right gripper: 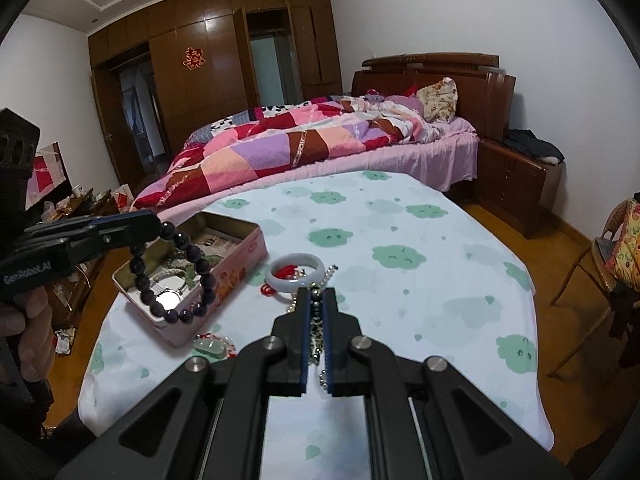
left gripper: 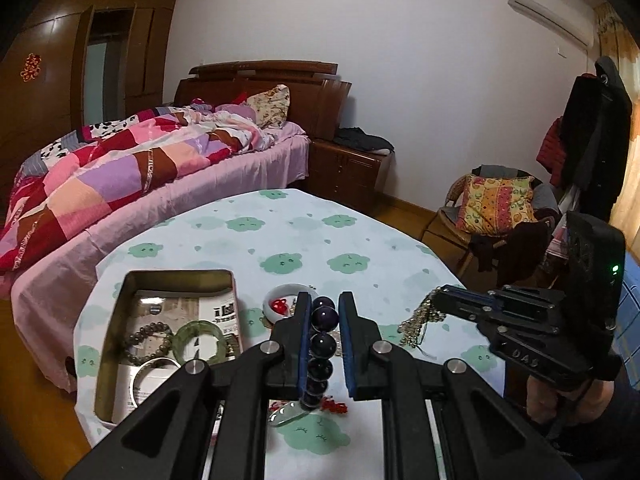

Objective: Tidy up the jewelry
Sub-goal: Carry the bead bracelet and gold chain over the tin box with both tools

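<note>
My left gripper [left gripper: 325, 301] is shut on a dark purple bead bracelet [left gripper: 320, 344] and holds it above the table; in the right wrist view the bracelet [right gripper: 172, 276] hangs over the open tin box [right gripper: 224, 276]. My right gripper [right gripper: 316, 292] is shut on a beaded metal chain [right gripper: 317, 332], which dangles from it in the left wrist view [left gripper: 418, 322]. The tin box [left gripper: 120, 292] holds a brown bead bracelet [left gripper: 147, 336], a green jade bangle [left gripper: 202, 340] and a silver bangle [left gripper: 154, 380]. A white jade bangle [right gripper: 295, 274] lies on the tablecloth.
The table carries a pale cloth with green cloud prints [right gripper: 400, 240]. A red-corded pendant [right gripper: 212, 346] lies near the box. A bed with a patchwork quilt [right gripper: 300, 144] stands behind, a nightstand [left gripper: 348, 168] beside it, and a chair with a cushion [left gripper: 496, 204] at right.
</note>
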A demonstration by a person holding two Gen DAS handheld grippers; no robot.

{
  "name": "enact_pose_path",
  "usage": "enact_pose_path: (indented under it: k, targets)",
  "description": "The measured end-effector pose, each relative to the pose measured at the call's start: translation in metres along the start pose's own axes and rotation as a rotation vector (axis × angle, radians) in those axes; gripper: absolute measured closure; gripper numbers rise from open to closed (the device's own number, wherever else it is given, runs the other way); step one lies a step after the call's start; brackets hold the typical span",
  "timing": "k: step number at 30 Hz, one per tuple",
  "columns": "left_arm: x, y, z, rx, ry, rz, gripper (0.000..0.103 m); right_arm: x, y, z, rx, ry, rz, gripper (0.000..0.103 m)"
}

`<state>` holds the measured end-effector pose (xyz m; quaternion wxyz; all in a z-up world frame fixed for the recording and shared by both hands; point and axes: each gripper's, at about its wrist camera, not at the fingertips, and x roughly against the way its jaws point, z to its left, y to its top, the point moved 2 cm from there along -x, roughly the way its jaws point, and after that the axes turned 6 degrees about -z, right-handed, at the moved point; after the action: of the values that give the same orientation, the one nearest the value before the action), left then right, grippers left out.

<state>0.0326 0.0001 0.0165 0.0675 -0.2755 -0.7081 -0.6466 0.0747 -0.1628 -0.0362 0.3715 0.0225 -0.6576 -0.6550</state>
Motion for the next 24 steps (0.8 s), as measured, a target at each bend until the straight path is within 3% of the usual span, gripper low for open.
enact_pose_path:
  k: [13, 24]
  targets:
    - [0.016, 0.003, 0.030, 0.055, 0.040, -0.032, 0.090, 0.005, 0.024, 0.017, 0.030, 0.034, -0.042, 0.095]
    - [0.031, 0.010, 0.066, 0.082, 0.117, -0.066, 0.090, -0.003, 0.054, 0.047, 0.098, 0.084, -0.084, 0.095]
